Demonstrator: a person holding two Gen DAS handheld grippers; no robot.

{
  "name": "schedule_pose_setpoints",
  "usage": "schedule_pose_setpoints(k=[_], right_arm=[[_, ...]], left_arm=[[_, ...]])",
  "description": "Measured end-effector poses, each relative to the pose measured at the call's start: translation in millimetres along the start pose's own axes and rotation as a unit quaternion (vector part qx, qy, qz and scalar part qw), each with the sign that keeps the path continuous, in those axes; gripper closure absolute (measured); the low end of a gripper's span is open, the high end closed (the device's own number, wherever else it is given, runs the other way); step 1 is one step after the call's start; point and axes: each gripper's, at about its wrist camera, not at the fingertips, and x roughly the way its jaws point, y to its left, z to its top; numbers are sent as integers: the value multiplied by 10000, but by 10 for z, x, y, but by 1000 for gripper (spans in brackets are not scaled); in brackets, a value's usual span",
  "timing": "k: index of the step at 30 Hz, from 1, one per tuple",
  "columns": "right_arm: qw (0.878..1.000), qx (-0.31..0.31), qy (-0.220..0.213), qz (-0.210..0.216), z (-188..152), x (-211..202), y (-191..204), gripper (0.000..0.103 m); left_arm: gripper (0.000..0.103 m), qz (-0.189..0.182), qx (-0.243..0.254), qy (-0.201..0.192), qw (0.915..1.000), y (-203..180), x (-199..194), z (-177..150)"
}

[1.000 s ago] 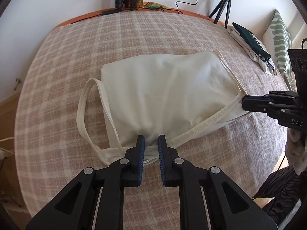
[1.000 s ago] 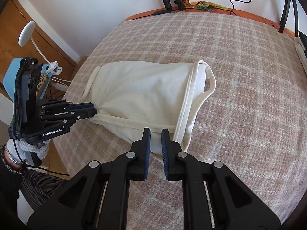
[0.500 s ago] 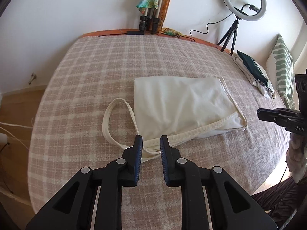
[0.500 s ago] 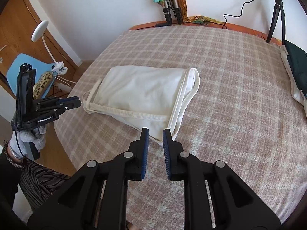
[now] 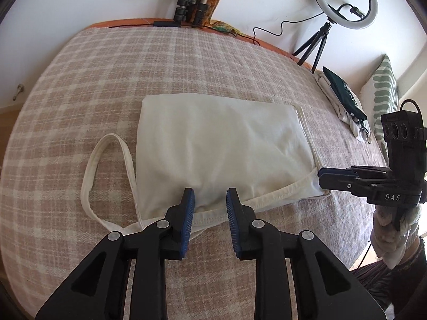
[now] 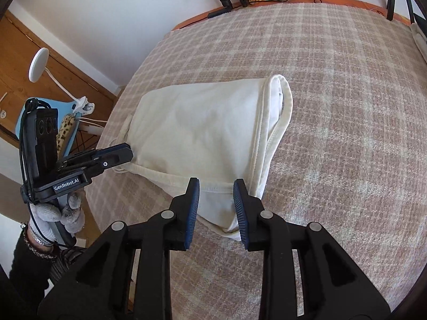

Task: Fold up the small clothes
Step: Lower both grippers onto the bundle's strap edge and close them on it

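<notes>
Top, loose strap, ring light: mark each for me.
Top [image 5: 213, 144]: left wrist view, middle of the folded cream panel.
Loose strap [image 5: 92, 165]: left wrist view, outer side of the loop lying on the blanket.
Ring light [image 5: 372, 0]: left wrist view, right side of the white ring.

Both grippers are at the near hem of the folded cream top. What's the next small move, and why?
Probably close both on the hem: the left gripper and right gripper have just been opening and straddle the cream top without pinching, each near a near corner.
</notes>
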Motion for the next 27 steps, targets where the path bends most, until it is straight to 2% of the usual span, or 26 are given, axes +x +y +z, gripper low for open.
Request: schedule_pose_setpoints(k=[1, 2, 4, 6, 8, 9, 13, 17, 20, 22, 27], right_arm=[[9997, -80, 185, 148, -57, -24, 12, 75], [9994, -165, 194, 243, -112, -76, 31, 75], [9998, -195, -74, 49, -151, -209, 35, 75], [9992, 54, -375, 133, -117, -312, -66, 75], [9972, 382, -641, -85, -53, -350, -196, 67], [9955, 467, -817, -116, -19, -362, -237, 67], [9908, 527, -1112, 571, 125, -317, -238, 67], [9951, 312, -871, 355, 221, -65, -54, 67], [9983, 273, -505, -25, 242, 134, -22, 67], [9995, 205, -221, -95, 166, 157, -82, 67], [9986, -165, 171, 464, -145, -25, -58, 67]], left_arm=[[80, 111, 150, 15, 9998, -46, 3, -27], [80, 191, 275, 11, 9994, -74, -5, -47], [80, 237, 363, -28, 9991, -99, -35, -66], [80, 224, 365, -24, 9991, -89, -42, -69], [80, 230, 336, -16, 9992, -77, -27, -65], [80, 228, 325, -15, 9992, -79, -25, -65], [80, 246, 329, -22, 9992, -90, -13, -51], [80, 253, 278, -1, 9993, -78, 29, -31], [80, 255, 287, 11, 9993, -76, 39, -22], [80, 263, 307, 8, 9992, -67, 27, -25], [80, 291, 291, 50, 9991, 16, -43, -74]])
